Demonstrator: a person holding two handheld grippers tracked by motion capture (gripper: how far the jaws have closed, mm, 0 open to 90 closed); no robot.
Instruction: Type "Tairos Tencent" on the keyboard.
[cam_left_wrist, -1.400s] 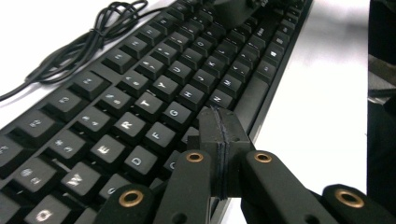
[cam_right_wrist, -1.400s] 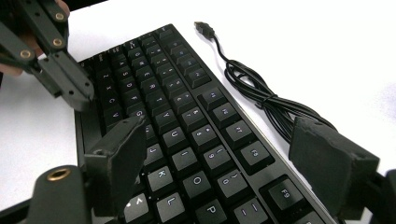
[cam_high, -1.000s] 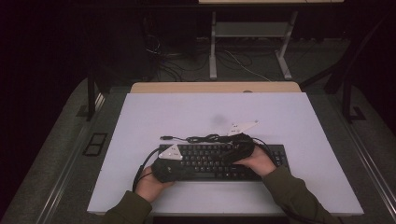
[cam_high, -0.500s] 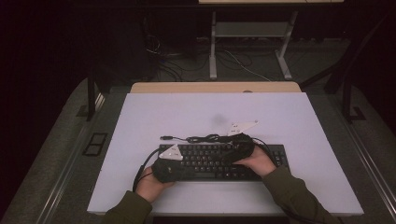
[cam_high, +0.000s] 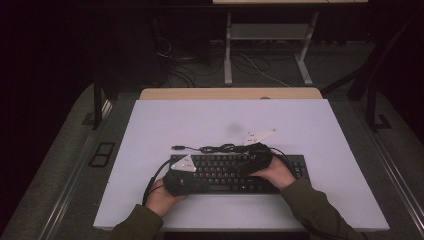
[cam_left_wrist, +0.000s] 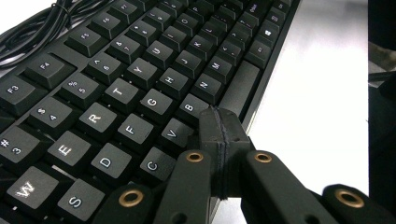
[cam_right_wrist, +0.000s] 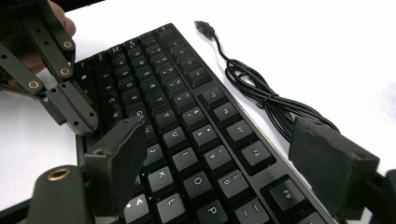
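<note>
A black keyboard lies near the front of the white table. Its bundled black cable and plug rest just behind it. My left gripper is over the keyboard's left part, and in the left gripper view it is shut with nothing between the jaws, its tip down by the V and B keys. My right gripper hovers over the keyboard's right half. It stands open, its jaws straddling the keyboard from front to back above the K, L and O keys.
The right gripper view also takes in the left gripper farther along the keyboard, plus the coiled cable and its plug on the bare table. A wooden ledge lines the table's far edge, and dark floor lies beyond it.
</note>
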